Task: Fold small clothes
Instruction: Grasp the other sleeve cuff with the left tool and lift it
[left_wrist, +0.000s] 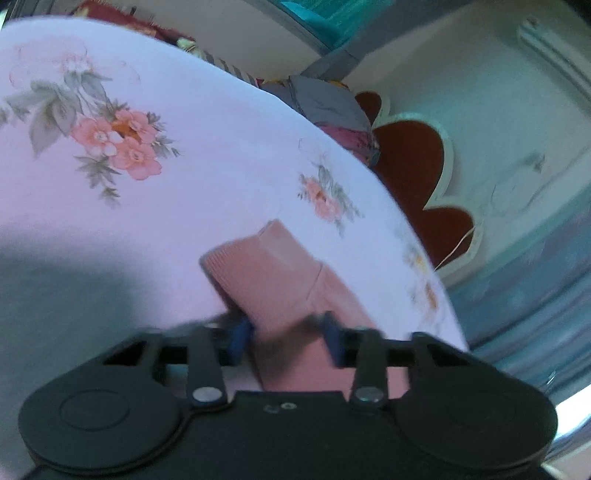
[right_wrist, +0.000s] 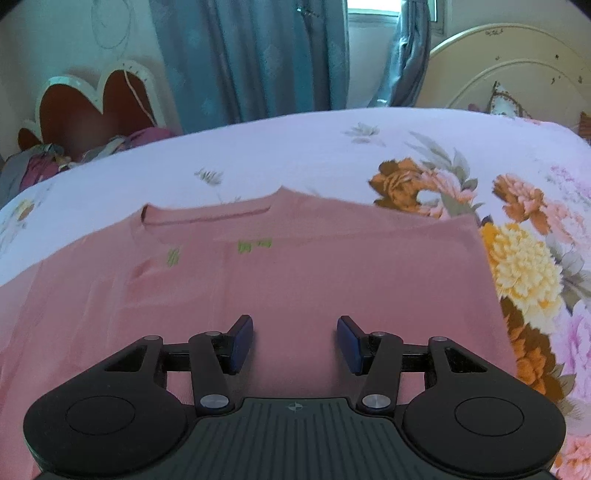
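Left wrist view: left gripper pinches the ribbed sleeve cuff of the pink top, spread on the floral bedsheet. Right gripper hovers half-open, empty; a thin pinch may slip, skewing the fold.

Left wrist view: tilted, close over the pink shirt on the bed. Right wrist view: level, angled down, close. Shared: shirt, bedsheet, heart-shaped board, curtain.
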